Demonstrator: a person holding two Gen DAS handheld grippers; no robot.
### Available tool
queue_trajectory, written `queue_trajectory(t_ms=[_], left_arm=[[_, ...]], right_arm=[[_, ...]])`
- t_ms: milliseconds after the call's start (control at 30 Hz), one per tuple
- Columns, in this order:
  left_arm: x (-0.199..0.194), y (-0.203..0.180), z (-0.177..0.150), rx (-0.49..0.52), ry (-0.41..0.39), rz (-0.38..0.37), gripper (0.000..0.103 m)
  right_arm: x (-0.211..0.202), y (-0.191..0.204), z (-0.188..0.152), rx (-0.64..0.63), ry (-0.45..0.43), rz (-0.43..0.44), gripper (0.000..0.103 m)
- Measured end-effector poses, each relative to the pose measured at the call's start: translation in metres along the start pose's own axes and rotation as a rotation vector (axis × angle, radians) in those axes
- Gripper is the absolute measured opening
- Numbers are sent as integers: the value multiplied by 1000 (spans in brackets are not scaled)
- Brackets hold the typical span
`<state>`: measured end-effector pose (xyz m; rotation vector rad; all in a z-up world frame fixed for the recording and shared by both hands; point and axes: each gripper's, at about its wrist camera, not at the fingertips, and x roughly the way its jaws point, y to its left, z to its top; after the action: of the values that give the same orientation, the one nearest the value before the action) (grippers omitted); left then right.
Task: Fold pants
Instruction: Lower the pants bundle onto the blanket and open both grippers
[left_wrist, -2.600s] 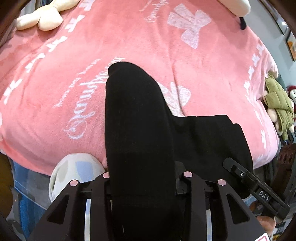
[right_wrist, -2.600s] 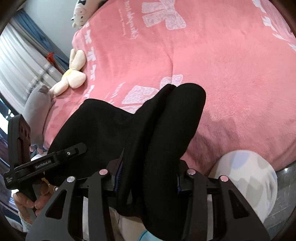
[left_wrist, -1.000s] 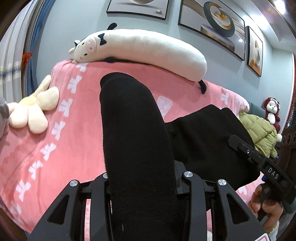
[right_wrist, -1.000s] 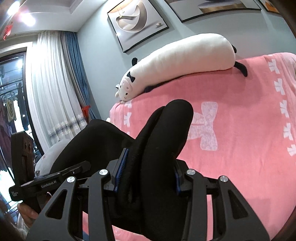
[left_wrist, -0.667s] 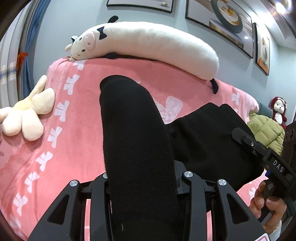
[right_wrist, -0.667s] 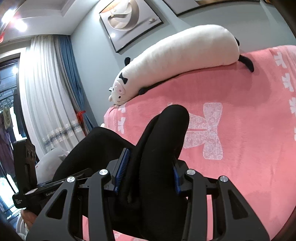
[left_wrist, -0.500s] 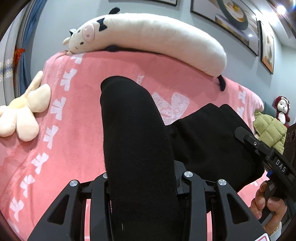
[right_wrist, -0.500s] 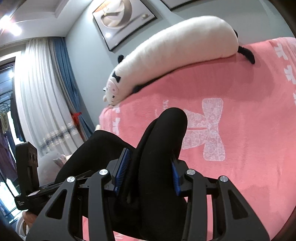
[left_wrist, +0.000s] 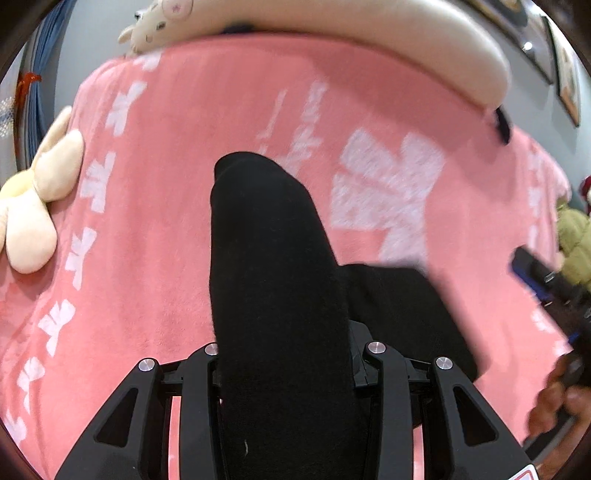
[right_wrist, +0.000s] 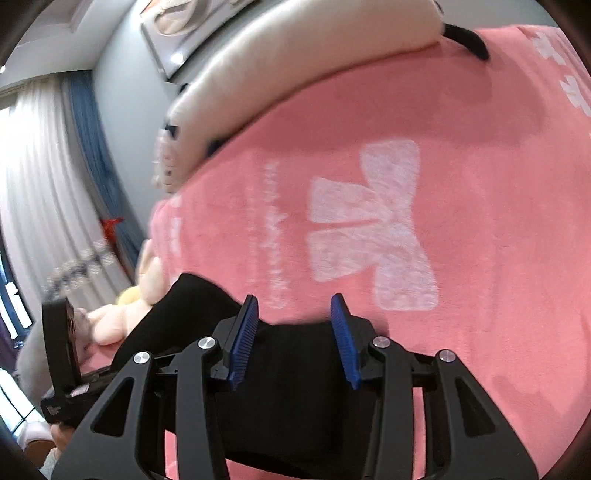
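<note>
black pants (left_wrist: 273, 280) stand up as a thick fold between the fingers of the left gripper (left_wrist: 286, 347), which is clenched on this fold, though its jaws have just been opening a little. the rest of the cloth spreads to the right over the pink blanket (left_wrist: 166, 206), near its front edge. in the right wrist view the right gripper (right_wrist: 295, 332) is released: its blue pads (right_wrist: 245, 334) stand apart with only blanket seen between them, and the pants (right_wrist: 295, 398) lie flat under the fingers, below the pads. a long white plush pillow (right_wrist: 295, 62) lies along the far edge of the blanket.
</note>
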<state>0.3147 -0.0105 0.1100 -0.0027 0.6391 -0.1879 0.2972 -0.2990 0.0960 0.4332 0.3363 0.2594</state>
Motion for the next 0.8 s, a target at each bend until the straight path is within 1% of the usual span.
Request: queue_trajectory(t_ms=[33,67,100,133,167,200,233,267,300,333,367,400,433,467,500,533,567,600,633,667,700,733,767,800], left_arm=[[16,4,-6,-5,35,-8,43],[37,11,-17,-24,87,-15,44],[54,18,-30,-45,132,19,44],[67,28,-47,-62,171,115,43],[71,37,-57,-72,189,173,43],[70,47,-65,-93,191,202,43],[65,61,-72,-136,177,187,48],[57,76,-76,-188,165,168,49],[52,81,-76,-210,158,171,51],[45,87,-76,-228,140,190,53],[38,90,-75,-227,120,214,57],[35,90,-73,-222,111,217,63],[35,91,-71,-218,106,198,74],[38,93,-71,-225,114,174,78],[44,96,-71,-238,139,138,78],[54,99,-75,-253,186,105,78],[59,101,-78,-265,200,101,78],[64,103,-81,-271,202,113,78],[68,107,-85,-281,210,148,78],[71,113,-89,-308,217,154,78],[74,117,-92,-332,220,146,78],[79,124,-97,-377,236,126,78],[85,127,-100,-408,255,102,78],[90,128,-102,-420,263,83,77]], right_arm=[[7,-12,-6,27,20,-49,41],[12,-26,-15,68,52,-88,41],[17,-40,-27,117,106,-111,41],[17,-45,-32,130,127,-116,41],[19,-49,-40,124,159,-120,42],[21,-49,-47,101,187,-134,44],[24,-48,-52,80,211,-144,49],[30,-47,-59,66,244,-143,58],[38,-47,-66,63,282,-131,65],[46,-46,-71,67,322,-118,79],[58,-46,-79,87,371,-97,84],[67,-49,-87,117,410,-72,85],[78,-52,-95,158,447,-45,88],[86,-55,-102,194,466,-36,88],[96,-60,-111,241,488,-28,89],[102,-64,-117,268,510,-27,89],[108,-65,-125,289,533,-24,89],[110,-61,-126,261,525,-32,90],[112,-54,-128,218,514,-22,91],[118,-45,-132,191,540,27,91],[123,-39,-135,179,552,30,90],[130,-31,-139,151,564,18,78],[132,-27,-138,144,565,10,58],[130,-25,-132,141,549,-2,49]])
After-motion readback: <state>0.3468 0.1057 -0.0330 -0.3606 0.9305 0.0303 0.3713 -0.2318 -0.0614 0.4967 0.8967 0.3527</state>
